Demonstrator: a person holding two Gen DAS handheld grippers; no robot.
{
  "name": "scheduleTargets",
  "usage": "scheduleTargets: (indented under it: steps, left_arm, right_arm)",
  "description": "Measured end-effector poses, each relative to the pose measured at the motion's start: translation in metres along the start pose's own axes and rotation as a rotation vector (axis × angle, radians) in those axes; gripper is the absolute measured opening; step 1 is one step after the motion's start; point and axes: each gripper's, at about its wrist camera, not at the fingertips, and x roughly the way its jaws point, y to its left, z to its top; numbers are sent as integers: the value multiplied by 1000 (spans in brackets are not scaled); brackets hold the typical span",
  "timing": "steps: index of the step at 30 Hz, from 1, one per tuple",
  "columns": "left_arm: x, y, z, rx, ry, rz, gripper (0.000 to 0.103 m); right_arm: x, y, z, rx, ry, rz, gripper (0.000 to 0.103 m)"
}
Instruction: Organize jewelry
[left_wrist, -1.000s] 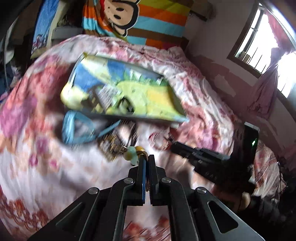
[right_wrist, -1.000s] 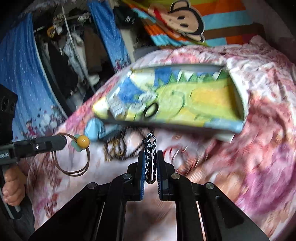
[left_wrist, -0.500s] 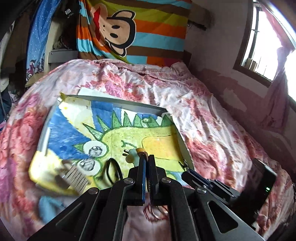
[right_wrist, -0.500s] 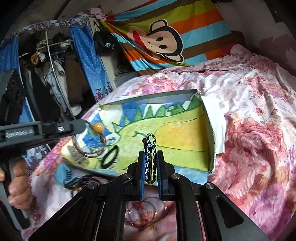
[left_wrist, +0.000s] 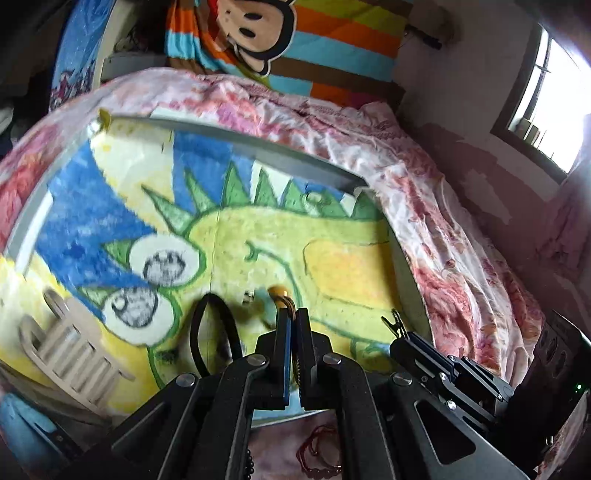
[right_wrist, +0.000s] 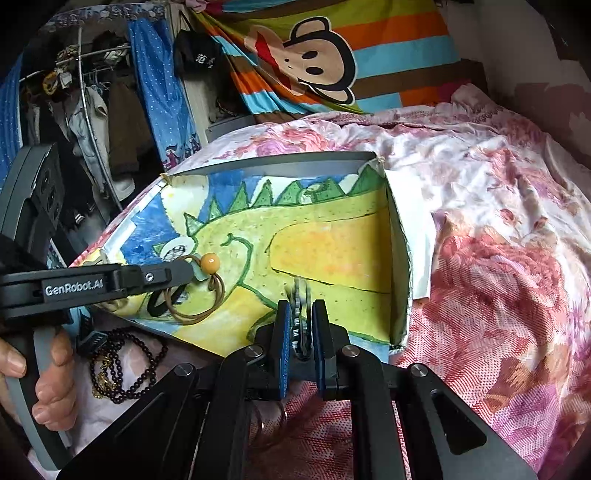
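While both of my grippers hung over the painted box (right_wrist: 400, 236), each had a piece of jewelry clamped in it. My left gripper (left_wrist: 292, 325) was clenched on a brown cord bracelet (right_wrist: 199, 299) with an orange bead (right_wrist: 209, 263), the loops dangling just above the box floor. My right gripper (right_wrist: 300, 321) was pinched on a black-and-white braided band (right_wrist: 299, 314), which stood up between the pads, ahead of and just above the near edge of the box. I judged the step in hand was setting these two pieces down inside. To do it well, I would have lowered each piece until it touched the floor before letting go, and kept the bracelet clear of the black loop (left_wrist: 212, 332) lying just left of my left fingertips and the pale wooden comb (left_wrist: 70, 354) farther left. The band wanted the bare yellow patch ahead of my right gripper. Counted: two pieces held, one per gripper. Two things already lay in the box, the loop and the comb. Outside it, on the floral bedspread (right_wrist: 498, 295), I made out one dark beaded necklace (right_wrist: 118, 365) below my left gripper, one red cord bracelet (left_wrist: 321, 450) behind it, and a blue item I could not identify at the far left.
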Motion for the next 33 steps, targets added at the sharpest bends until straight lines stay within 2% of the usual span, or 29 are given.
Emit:
scheduleTargets:
  steps: [4, 6, 8, 11, 12, 13, 14, 16, 18, 20, 22, 26, 33]
  left_arm:
    - [2, 1, -1, -3, 19, 1, 5]
    - [-1, -3, -2, 18, 22, 19, 10]
    - [-7, -5, -1, 27, 6, 18, 20]
    - [-20, -7, 0, 23, -38, 17, 40]
    - [-25, -7, 0, 20, -54, 18, 56]
    - [-31, -7, 0, 11, -78, 21, 70]
    - [-37, -7, 0, 2, -99, 22, 74]
    - [-51, -6, 0, -15, -140, 17, 87]
    - [-70, -6, -5, -27, -188, 47, 96]
    - [-90, -7, -12, -13, -240, 74, 99]
    - [-111, -8, -20, 17, -298, 110, 103]
    - [-157, -5, -37, 59, -394, 151, 103]
    - [-212, 3, -59, 85, -462, 182, 103]
  right_arm:
    - [-1, -5, 0, 28, -11, 2, 12]
    - [-4, -6, 0, 36, -32, 4, 19]
    - [-10, -8, 1, 49, -69, 7, 38]
    - [-17, -11, 3, 67, -116, 13, 41]
    - [-20, -11, 4, 72, -130, 6, 42]
    - [-24, -12, 4, 74, -147, -14, 50]
    - [-28, -11, 4, 73, -167, -37, 60]
    - [-37, -9, 4, 69, -201, -62, 71]
    - [-52, -4, 5, 65, -247, -72, 78]
    - [-68, 4, 5, 49, -300, -79, 94]
    - [-85, 13, 3, 26, -348, -88, 100]
    - [-116, 36, 0, -37, -417, -96, 101]
    - [-174, 83, -10, -135, -478, -64, 101]
